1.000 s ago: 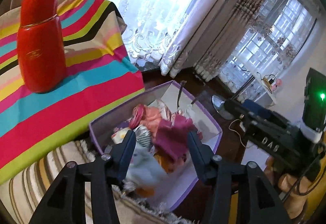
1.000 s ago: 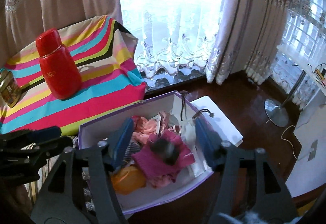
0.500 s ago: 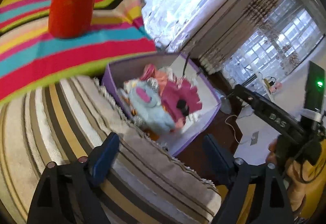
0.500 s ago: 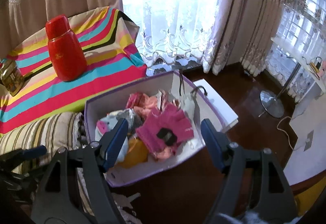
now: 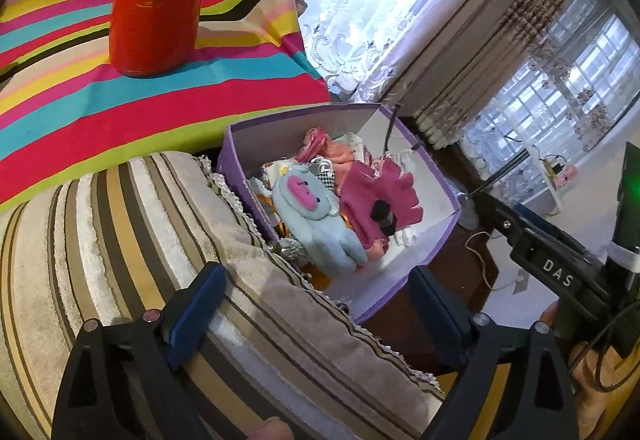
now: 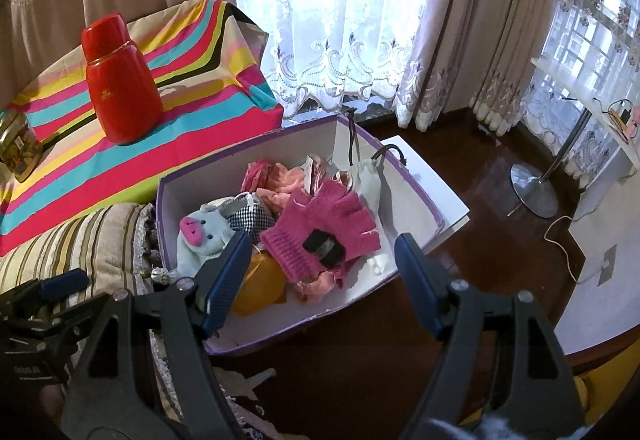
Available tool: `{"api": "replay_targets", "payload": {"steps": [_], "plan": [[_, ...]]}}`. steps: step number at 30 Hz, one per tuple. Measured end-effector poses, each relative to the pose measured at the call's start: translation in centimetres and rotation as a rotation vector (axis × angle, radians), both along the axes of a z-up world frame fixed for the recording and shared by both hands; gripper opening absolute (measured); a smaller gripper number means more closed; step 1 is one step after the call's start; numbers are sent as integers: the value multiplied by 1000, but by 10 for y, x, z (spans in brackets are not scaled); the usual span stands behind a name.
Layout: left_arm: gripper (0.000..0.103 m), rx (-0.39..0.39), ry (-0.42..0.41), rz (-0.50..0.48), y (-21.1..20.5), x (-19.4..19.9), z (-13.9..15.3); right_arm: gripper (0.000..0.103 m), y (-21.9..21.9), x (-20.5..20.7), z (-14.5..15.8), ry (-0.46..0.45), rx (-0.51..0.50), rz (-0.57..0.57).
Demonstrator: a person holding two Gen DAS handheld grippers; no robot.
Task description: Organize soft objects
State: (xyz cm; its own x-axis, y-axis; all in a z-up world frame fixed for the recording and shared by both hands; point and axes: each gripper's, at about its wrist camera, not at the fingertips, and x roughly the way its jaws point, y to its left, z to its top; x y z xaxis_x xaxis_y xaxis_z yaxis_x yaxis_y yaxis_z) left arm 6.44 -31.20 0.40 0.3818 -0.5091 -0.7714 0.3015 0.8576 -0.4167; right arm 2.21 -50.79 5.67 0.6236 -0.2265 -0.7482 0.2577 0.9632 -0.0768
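1. At the far left of the right wrist view, a red flask [image 6: 120, 80] stands on a bright striped cloth [image 6: 192, 144], well apart from both grippers and no part of the sorting.
2. Next along, a brown-striped cushion [image 5: 120, 240] lies just beside the purple box [image 6: 280, 324]. The left gripper [image 5: 316, 304] now hangs over this cushion; a second ago it was over the box with the blue plush between its jaws.
3. Its jaws are opening, already wide, with only cushion fabric below them and nothing pinched.
4. That blue plush pig [image 5: 316, 216] now lies inside the box at the cushion-side wall, on top of the heap. I judge one soft thing is put away, and this hand is free for the next.
5. Further right in the box, a pink knitted glove [image 6: 324, 228] lies on the pile, with orange fabric [image 6: 280, 180] behind it; what the yellow-orange lump under the glove is, I cannot tell.
6. The right gripper [image 6: 320, 280] hangs above the near part of the box, jaws wide and holding nothing, a little wider than a second ago. The glove shows between its fingers, apart from them.
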Motion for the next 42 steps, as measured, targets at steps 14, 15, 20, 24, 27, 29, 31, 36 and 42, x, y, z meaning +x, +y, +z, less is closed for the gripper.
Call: {"api": "replay_targets", "payload": {"steps": [14, 15, 20, 24, 27, 29, 31, 36, 42], "plan": [[93, -7, 3, 4, 1, 0, 0, 77, 1, 1, -1, 10, 8, 8], [93, -7, 3, 4, 1, 0, 0, 77, 1, 1, -1, 10, 8, 7], [93, -8, 3, 3, 1, 0, 0, 77, 1, 1, -2, 12, 8, 8], [93, -8, 3, 4, 1, 0, 0, 77, 1, 1, -3, 14, 9, 7], [93, -7, 3, 4, 1, 0, 0, 77, 1, 1, -3, 14, 9, 8], [93, -7, 3, 4, 1, 0, 0, 77, 1, 1, -3, 14, 9, 7], [93, -7, 4, 4, 1, 0, 0, 77, 1, 1, -3, 15, 10, 8], [93, -7, 3, 4, 1, 0, 0, 77, 1, 1, -3, 17, 11, 8], [93, -7, 4, 5, 1, 0, 0, 77, 2, 1, -3, 18, 12, 6]]}}
